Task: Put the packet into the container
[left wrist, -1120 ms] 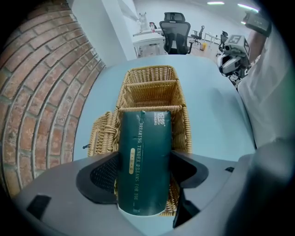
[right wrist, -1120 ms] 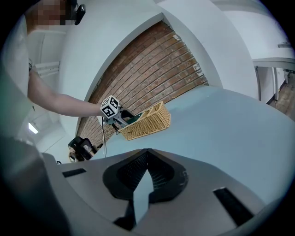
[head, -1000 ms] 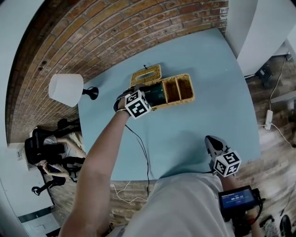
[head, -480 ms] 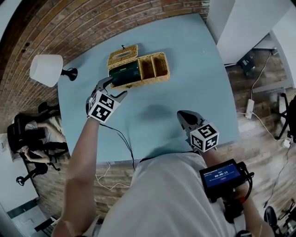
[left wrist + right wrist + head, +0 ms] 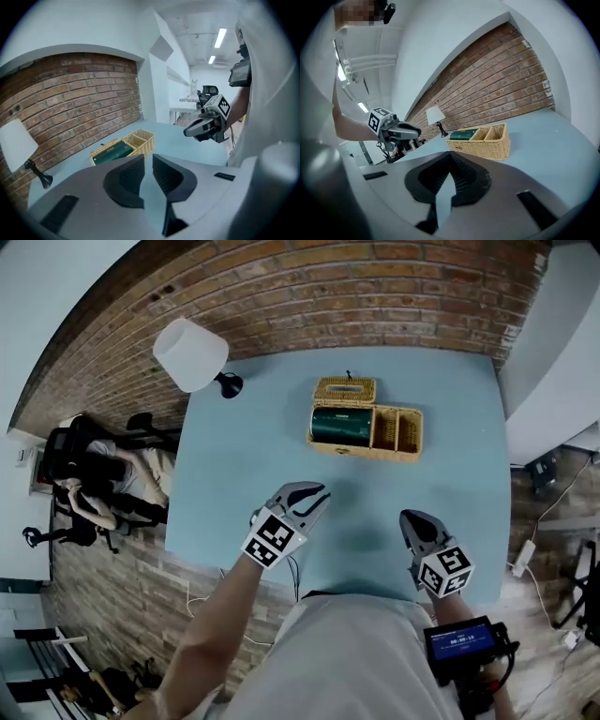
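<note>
1. Dark green packet: already down inside the wicker basket, filling the large compartment at the left end in the head view, next to two smaller cells that look empty. Woven lid tipped open just behind it.
2. Long axis of the packet: apparently in line with the basket's long side, running left to right across the head view. Hard to be sure at this size.
3. Left gripper: jaws have just been closing, now down to a narrow slit with nothing between them. Hangs over the blue table near its close edge, well apart from the basket, tips aimed roughly toward it.
4. Right gripper: jaws drawn together at the tips, empty. Also over the close edge, well apart from the basket and roughly in front of its right end.
5. Deciding relation: basket straight ahead of both tools, farther across the table. Left gripper on the packet's side, right gripper on the side of the small cells.
6. Judging by the lie of things, placing looks finished, with no grasp left to make. If the lid were to be shut, a reach past the packet to the far side would be needed, likelier from the left.
</note>
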A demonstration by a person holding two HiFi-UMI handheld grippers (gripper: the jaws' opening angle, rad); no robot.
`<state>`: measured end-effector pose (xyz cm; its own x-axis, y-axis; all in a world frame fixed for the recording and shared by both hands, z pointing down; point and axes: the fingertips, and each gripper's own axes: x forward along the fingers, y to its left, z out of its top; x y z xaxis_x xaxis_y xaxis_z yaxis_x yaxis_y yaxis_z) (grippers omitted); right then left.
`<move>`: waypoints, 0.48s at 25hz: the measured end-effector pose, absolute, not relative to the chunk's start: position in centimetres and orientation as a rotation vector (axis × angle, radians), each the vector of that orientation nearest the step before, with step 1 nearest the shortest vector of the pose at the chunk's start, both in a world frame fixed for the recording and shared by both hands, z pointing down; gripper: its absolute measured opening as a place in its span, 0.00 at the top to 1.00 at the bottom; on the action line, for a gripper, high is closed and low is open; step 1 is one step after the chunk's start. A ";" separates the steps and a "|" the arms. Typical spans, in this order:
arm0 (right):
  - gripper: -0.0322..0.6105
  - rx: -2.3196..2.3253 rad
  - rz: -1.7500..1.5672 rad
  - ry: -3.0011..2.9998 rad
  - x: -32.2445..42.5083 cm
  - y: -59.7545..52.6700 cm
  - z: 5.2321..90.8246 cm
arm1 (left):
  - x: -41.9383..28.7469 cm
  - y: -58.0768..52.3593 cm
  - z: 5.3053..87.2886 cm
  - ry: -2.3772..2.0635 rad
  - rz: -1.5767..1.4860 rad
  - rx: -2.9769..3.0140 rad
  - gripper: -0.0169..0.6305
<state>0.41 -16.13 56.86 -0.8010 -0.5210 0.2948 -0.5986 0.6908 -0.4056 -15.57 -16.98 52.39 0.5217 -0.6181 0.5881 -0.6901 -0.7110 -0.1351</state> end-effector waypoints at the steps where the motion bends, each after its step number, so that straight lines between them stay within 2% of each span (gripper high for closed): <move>1: 0.94 0.909 0.720 -2.749 0.2 -16.2 56.3 | -15.8 -16.2 52.3 -1.163 0.909 2.620 0.91; 4: 0.94 0.890 0.670 -2.768 -0.4 -16.4 54.7 | -16.6 -14.4 52.4 -1.233 0.795 2.555 0.96; 12: 0.94 0.849 0.639 -2.761 -3.0 -13.6 54.2 | -17.3 -10.4 53.8 -1.313 0.505 2.436 0.96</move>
